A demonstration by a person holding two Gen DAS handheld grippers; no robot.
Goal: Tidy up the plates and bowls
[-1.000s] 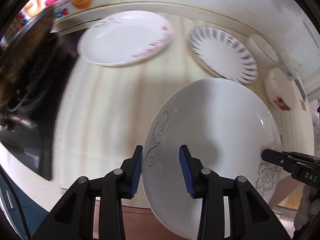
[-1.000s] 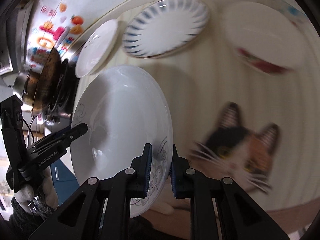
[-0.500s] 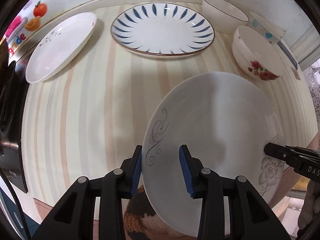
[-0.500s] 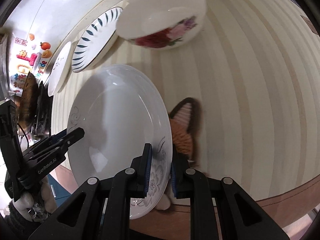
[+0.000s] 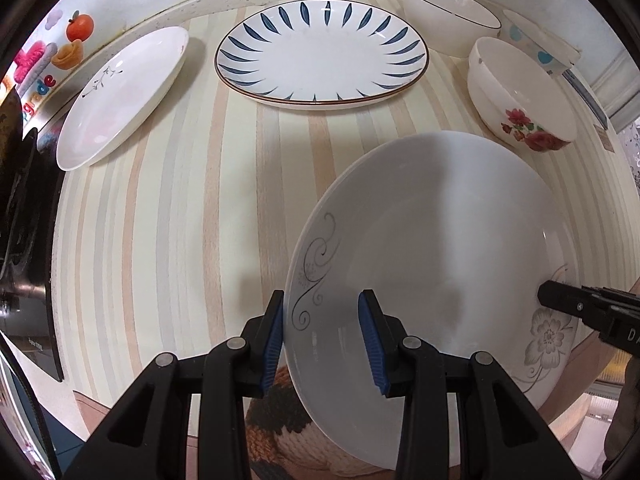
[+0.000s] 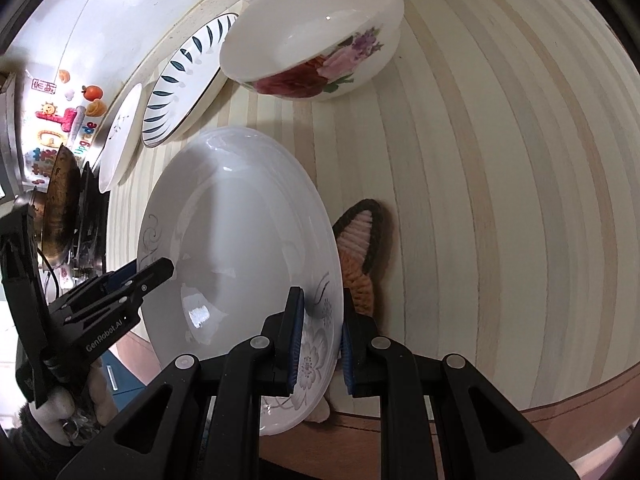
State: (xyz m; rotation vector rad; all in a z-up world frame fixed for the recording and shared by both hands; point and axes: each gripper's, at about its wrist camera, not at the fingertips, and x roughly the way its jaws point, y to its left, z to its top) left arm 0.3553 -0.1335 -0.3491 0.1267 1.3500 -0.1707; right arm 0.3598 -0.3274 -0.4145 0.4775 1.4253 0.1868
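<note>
A deep white plate (image 5: 432, 240) (image 6: 240, 232) with grey scrolls and a flower print is held tilted just above the striped counter (image 5: 180, 220). My left gripper (image 5: 323, 338) is shut on its scroll-printed rim, one pad outside and one inside. My right gripper (image 6: 320, 332) is shut on the opposite, flower-printed rim. Each gripper shows in the other's view: the left gripper (image 6: 156, 270), the right gripper (image 5: 548, 292). At the back lie a blue-petal plate (image 5: 320, 52) (image 6: 180, 80) and a white twig-print plate (image 5: 120, 96) (image 6: 120, 136).
A rose-print bowl (image 5: 516, 96) (image 6: 312, 40) stands close behind the held plate, with a dark-rimmed white bowl (image 5: 448, 20) and a dotted bowl (image 5: 536, 48) beyond it. A knitted cat mat (image 6: 360, 248) (image 5: 280, 432) lies partly under the plate. A stove with a pan (image 6: 60, 208) borders the counter's left.
Both grippers have carried the plate to the right, over the cat mat and closer to the rose bowl. Their hold on the plate is unchanged.
</note>
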